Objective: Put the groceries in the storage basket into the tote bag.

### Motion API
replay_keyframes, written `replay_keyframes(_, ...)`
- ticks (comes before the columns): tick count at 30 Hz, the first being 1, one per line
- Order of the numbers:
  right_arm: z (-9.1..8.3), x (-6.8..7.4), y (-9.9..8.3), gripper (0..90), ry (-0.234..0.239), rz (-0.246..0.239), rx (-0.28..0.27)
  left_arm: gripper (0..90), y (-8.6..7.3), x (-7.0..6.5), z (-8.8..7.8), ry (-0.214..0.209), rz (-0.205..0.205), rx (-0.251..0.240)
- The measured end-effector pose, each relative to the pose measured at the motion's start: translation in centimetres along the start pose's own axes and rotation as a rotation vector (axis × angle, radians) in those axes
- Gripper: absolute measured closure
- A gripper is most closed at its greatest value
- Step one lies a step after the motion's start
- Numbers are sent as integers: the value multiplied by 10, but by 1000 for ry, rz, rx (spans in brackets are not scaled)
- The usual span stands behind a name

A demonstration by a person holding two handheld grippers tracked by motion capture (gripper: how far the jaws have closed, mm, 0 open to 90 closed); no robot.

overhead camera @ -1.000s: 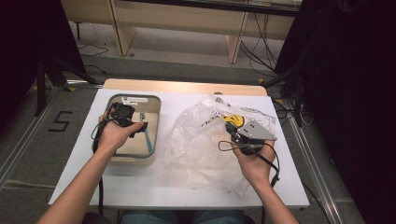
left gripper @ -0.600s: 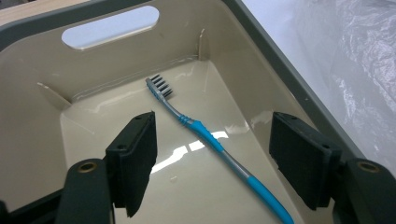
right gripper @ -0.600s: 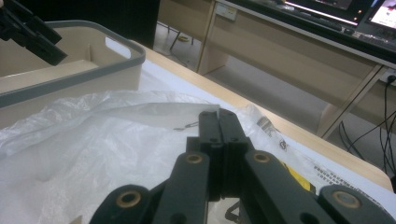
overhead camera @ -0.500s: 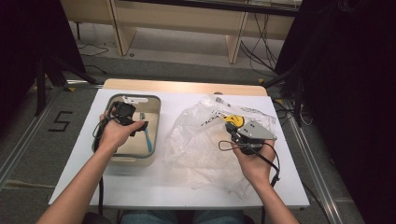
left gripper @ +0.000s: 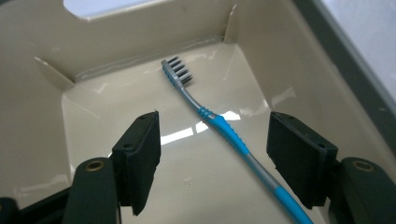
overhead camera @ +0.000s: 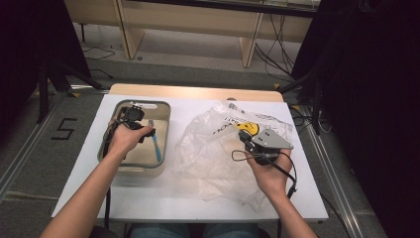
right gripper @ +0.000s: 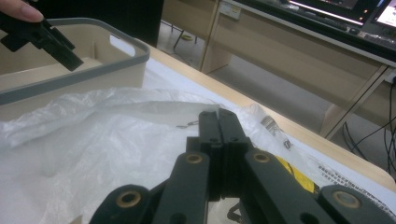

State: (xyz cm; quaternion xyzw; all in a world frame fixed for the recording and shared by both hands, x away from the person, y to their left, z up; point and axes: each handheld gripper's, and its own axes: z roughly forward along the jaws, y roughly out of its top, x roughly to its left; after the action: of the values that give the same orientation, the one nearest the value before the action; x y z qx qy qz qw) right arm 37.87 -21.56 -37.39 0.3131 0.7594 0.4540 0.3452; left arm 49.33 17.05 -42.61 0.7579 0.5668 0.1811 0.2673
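L claw [left gripper: 212, 158] is wide open, low inside the bin [overhead camera: 166, 130], w/ nothing in it. A blue brush [left gripper: 224, 128] lies flat on the bin floor between the jaws, bristles by the far wall, not touched. R claw [right gripper: 219, 122] is closed tight w/ jaws pressed together, nothing seen between them; it sits over the clear bag [overhead camera: 208, 148]. The bag is crumpled on the white counter [overhead camera: 188, 203], just beside the bin.
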Motion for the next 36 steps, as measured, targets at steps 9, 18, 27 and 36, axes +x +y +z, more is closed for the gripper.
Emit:
replay_keyframes(9, -1, 0, -1, 900, 10, -1, 5, 371, 6, -3, 28, 10, -31, 89)
replay_keyframes(18, 2, 1, -1, 900, 14, -5, 11, 396, 7, -3, 43, 18, -54, 121)
replay_keyframes(27, 1, 2, -1, 900, 16, -5, 11, 441, 6, -8, 54, 35, -34, 155)
replay_keyframes(36, 1, 2, -1, 900, 17, -5, 9, 480, 6, -7, 54, 41, -31, 167)
